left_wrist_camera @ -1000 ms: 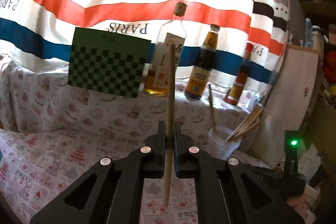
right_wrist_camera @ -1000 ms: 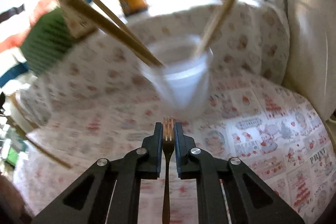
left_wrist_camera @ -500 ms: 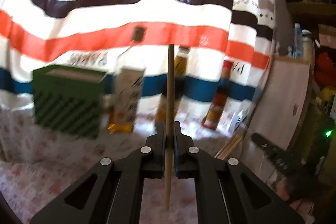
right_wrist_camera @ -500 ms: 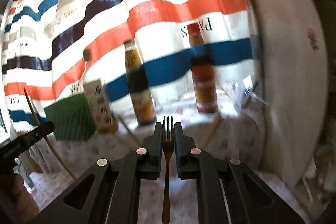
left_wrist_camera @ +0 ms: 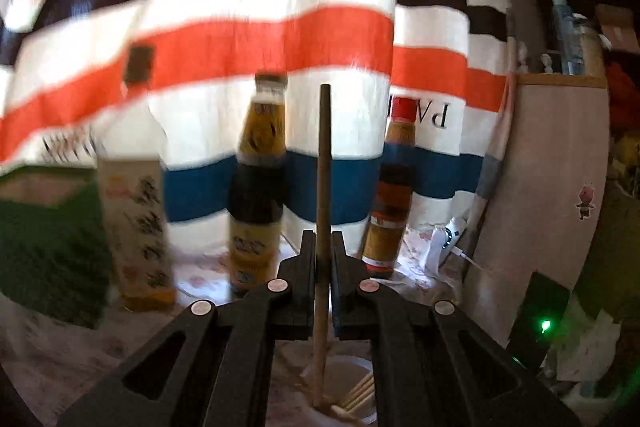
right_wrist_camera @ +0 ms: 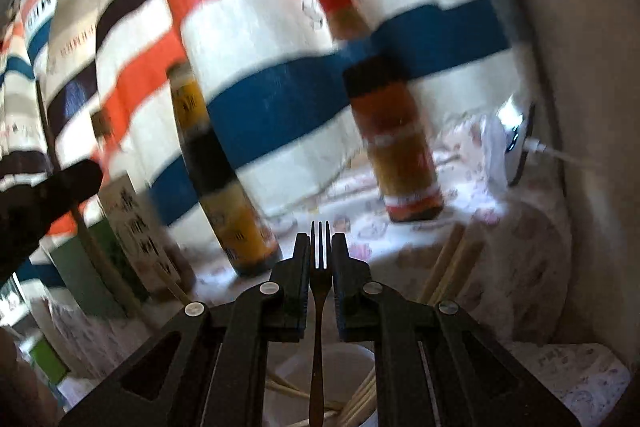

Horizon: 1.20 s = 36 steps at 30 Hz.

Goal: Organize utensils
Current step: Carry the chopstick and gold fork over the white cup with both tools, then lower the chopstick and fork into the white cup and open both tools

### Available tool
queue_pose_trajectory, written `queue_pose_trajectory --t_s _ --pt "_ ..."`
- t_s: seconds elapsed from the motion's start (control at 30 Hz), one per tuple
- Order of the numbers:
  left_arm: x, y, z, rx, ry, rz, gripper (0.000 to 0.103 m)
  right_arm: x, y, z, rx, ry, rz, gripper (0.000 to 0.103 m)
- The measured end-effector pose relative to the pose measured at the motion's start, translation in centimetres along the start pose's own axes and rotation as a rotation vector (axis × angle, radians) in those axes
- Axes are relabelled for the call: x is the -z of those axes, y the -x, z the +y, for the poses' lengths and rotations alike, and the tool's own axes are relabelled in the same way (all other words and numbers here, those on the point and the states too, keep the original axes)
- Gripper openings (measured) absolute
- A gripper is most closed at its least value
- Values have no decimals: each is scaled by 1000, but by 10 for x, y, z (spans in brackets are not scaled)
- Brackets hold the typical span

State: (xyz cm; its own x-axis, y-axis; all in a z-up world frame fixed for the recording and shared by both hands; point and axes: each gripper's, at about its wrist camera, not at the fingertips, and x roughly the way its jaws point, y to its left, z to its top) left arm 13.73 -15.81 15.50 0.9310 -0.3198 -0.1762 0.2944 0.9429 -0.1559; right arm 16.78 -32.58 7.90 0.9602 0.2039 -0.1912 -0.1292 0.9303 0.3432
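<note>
The left gripper [left_wrist_camera: 322,259] fingers clamp an upright chopstick [left_wrist_camera: 323,187], its lower end over the white cup [left_wrist_camera: 352,367] beneath them. The right gripper [right_wrist_camera: 321,259] fingers pinch a fork [right_wrist_camera: 320,291], handle down over the cup. Lower both straight, then release.

Bottles, standing along the back edge of the surface: three, namely clear bottle with pale label [left_wrist_camera: 134,211], dark sauce bottle [left_wrist_camera: 258,187], red-capped bottle [left_wrist_camera: 394,195]. White cup [right_wrist_camera: 326,387]: one. Loose chopsticks inside the cup [right_wrist_camera: 360,403]: several (blurred, no exact count). Held chopstick [left_wrist_camera: 323,211]: one. Fork [right_wrist_camera: 320,279]: one. Green box [left_wrist_camera: 44,247]: one.
</note>
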Motion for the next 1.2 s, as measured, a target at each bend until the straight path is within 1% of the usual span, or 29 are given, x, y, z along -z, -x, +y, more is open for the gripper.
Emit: queue_pose_trajectory --t_s 0.1,0.2,0.27,0.33,0.43,0.47,0.5,0.53,0.57,0.6,0.63,0.7,0.73,0.8,0.83,0.9,0.93,1.0,1.03,1.07,1.1,1.13,1.2 --pt "15 -13 7 -33 51 -8 5 4 -10 -8 15 -15 27 12" --pt "32 -26 18 -9 107 52 5 3 -17 -14 -5 -18 81 12" --pt "40 -30 21 -1 103 76 5 3 -21 -19 -34 -48 112 12" --pt "46 -30 21 51 82 94 5 3 -24 -22 -50 -65 130 12" --pt "49 -25 20 56 60 102 5 5 -24 -22 -60 -79 148 12" --pt "48 -22 20 59 57 105 7 5 -24 -22 -68 -84 154 12" --pt "47 -20 21 76 53 114 14 3 -23 -24 -82 -95 161 17" --pt "45 -16 23 94 49 119 18 2 -20 -25 -88 -104 161 22" --pt "43 -13 23 89 41 117 28 0 -18 -26 -89 -109 159 37" --pt "40 -8 24 59 26 111 37 -2 -14 -28 -82 -119 155 46" --pt "39 -4 25 47 18 103 39 -3 -11 -29 -89 -132 154 49" --pt "35 7 30 41 9 99 42 -4 -5 -29 -101 -143 168 49" --pt "33 13 34 34 7 96 44 -5 0 -26 -102 -125 169 50" --pt "29 27 39 19 2 80 53 -7 9 -18 -78 -86 151 57" --pt "28 33 41 10 -1 72 55 -7 16 -14 -72 -68 136 58" --pt "26 51 47 -21 -11 47 68 -8 27 -9 -73 -59 125 64" --pt "25 58 49 -34 -15 37 71 -9 32 -6 -77 -57 123 66" --pt "27 77 56 -73 -20 12 81 -8 45 1 -88 -42 115 74" --pt "28 84 60 -89 -21 2 83 -7 53 5 -86 -28 103 77" --pt "30 94 64 -107 -22 -9 87 -6 59 8 -83 -20 92 84" --pt "32 102 67 -122 -24 -15 91 -5 68 12 -78 -13 72 89" --pt "34 109 70 -130 -29 -20 94 -4 75 14 -78 -11 57 89" --pt "41 125 76 -151 -44 -19 102 -1 91 21 -75 0 34 89"
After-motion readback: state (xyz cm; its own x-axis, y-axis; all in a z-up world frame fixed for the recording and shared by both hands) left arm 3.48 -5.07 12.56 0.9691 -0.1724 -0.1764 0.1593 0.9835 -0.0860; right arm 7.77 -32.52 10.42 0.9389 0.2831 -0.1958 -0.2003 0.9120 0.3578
